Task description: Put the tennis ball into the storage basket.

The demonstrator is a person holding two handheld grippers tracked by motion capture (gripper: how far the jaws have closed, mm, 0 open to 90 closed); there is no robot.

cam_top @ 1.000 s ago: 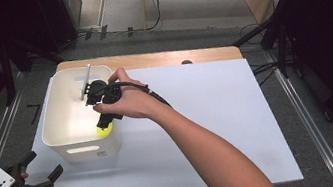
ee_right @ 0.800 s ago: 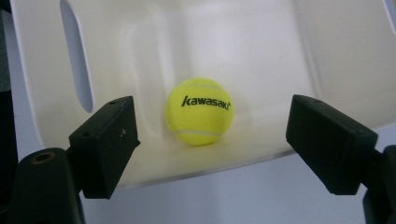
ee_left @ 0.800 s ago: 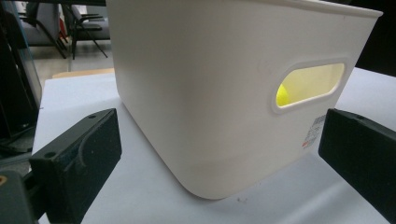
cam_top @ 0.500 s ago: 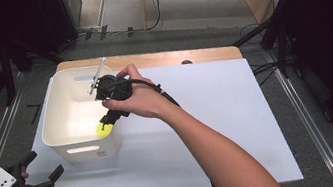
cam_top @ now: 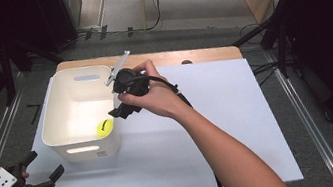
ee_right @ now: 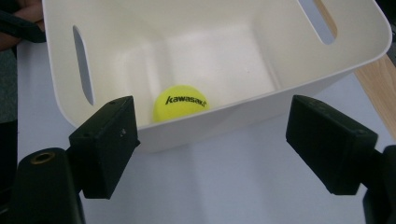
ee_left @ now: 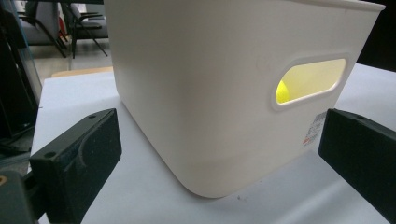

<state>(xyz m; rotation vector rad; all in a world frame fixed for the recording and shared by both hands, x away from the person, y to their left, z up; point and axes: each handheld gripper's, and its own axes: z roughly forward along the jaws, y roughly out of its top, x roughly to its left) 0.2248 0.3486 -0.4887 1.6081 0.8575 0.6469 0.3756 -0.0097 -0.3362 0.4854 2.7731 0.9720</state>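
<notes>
"kawasaki", likely, on yellow ball [ee_right: 181,102]

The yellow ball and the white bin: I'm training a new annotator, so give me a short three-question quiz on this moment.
1. True or false: the yellow Kawasaki ball lies inside the white bin.
2. The right gripper's jaws are: A) pressed on the ball, B) apart with nothing between them, C) clamped on the bin's rim.
3. In the left gripper view, through what does the ball show?

Key:
1. True. It rests on the bin's floor, near one wall.
2. B. The right gripper is above the bin's rim, jaws apart and empty.
3. Through the handle slot in the bin's wall. The left gripper, jaws open, faces that wall from the table's near corner.
</notes>
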